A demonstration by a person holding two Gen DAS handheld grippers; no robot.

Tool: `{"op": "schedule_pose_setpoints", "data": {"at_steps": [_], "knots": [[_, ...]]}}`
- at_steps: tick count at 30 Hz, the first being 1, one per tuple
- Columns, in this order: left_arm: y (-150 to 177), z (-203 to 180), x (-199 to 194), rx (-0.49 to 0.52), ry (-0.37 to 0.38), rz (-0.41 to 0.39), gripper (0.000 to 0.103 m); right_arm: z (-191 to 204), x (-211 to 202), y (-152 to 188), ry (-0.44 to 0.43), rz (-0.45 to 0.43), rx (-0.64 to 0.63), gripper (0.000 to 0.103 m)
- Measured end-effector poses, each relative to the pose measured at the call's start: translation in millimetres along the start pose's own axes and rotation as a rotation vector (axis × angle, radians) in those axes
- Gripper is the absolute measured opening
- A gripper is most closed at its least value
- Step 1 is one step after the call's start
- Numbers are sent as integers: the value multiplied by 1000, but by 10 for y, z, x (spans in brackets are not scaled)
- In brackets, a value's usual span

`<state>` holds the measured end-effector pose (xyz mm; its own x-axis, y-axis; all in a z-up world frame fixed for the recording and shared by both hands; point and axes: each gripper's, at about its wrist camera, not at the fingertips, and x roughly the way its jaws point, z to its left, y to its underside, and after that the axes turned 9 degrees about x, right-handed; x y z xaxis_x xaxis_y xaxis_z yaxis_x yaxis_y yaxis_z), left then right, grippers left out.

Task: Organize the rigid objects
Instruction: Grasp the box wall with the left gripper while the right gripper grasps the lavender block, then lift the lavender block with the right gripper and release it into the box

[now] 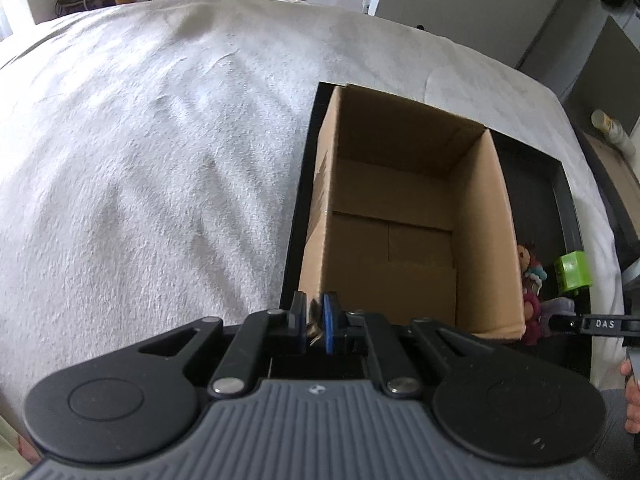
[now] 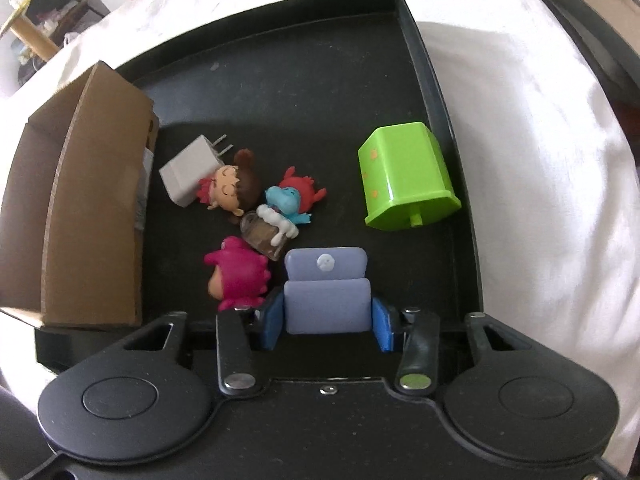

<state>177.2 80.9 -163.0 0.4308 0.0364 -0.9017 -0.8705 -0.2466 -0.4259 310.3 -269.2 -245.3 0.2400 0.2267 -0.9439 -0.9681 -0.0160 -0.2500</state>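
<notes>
- White blanket [image 1: 140, 160] under a black tray [image 2: 280, 60].
- Left gripper [image 1: 314, 322] pinches the box [image 1: 400, 200] near corner.
- Right gripper [image 2: 326, 320] clamps a lilac chair [image 2: 326, 292], toys beyond.

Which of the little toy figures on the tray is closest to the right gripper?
The magenta figure, lying just left of the right gripper; the brown-haired, red and blue ones lie farther up the tray.

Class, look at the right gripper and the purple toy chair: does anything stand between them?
Nothing visible does. The purple toy chair already sits between the right gripper's blue fingers, with the pink figure off to its left.
</notes>
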Motion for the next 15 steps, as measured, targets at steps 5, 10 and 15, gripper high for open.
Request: {"op": "schedule_pose_setpoints", "data": {"at_steps": [5,10,15], "knots": [[20,19,18,1,18,5,8,11,-127,30,-10,-24,-1,43],[37,44,57,-4,37,15,8,22,-270,58,-18,-49,3,43],[43,54,64,-8,40,11,8,116,-439,80,-18,-90,-14,43]]}}
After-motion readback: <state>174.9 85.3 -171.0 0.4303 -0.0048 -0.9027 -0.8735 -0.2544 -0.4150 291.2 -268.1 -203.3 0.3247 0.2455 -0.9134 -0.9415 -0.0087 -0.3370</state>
